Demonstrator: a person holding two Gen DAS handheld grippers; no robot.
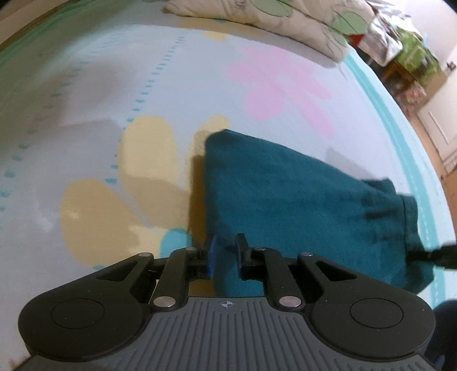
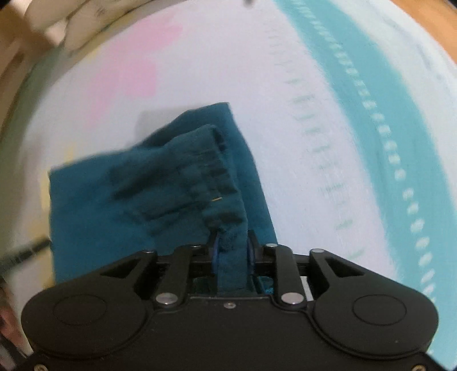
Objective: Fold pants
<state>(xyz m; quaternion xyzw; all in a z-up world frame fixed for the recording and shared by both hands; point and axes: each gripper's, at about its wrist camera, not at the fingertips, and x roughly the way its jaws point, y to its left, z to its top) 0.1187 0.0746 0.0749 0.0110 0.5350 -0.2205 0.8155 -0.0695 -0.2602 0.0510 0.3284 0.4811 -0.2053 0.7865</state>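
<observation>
Teal pants lie folded over on a pale bedsheet with flower prints. My left gripper is shut on the near left edge of the cloth, which fills the narrow gap between its blue pads. In the right wrist view the pants show a gathered waistband lifted off the layer below. My right gripper is shut on a thick bunch of that waistband. A dark finger of the right gripper shows at the cloth's right end.
A cream pillow with green shapes lies at the far end of the bed. Cluttered shelves stand beyond the right edge. A teal border stripe runs along the sheet, with wooden floor past it.
</observation>
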